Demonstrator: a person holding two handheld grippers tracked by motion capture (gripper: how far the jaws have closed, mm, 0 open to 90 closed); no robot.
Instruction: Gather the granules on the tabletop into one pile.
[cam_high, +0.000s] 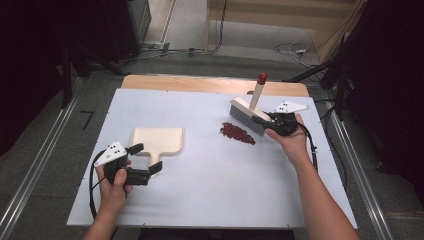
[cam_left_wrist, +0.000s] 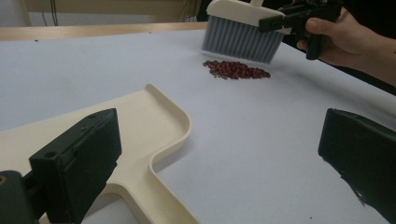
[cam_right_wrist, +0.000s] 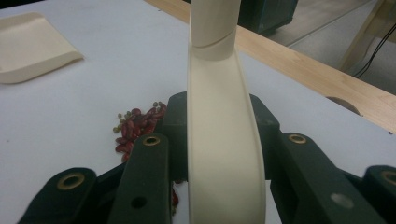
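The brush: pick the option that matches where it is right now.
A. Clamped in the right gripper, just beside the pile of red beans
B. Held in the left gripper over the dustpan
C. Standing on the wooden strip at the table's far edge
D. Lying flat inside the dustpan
A: the right gripper is closed on the brush, whose bristles sit next to the red beans, while the dustpan lies apart by the open left gripper.

White table top (cam_high: 200, 190), wooden table edge (cam_high: 200, 82), cables on grey floor (cam_high: 292, 49)
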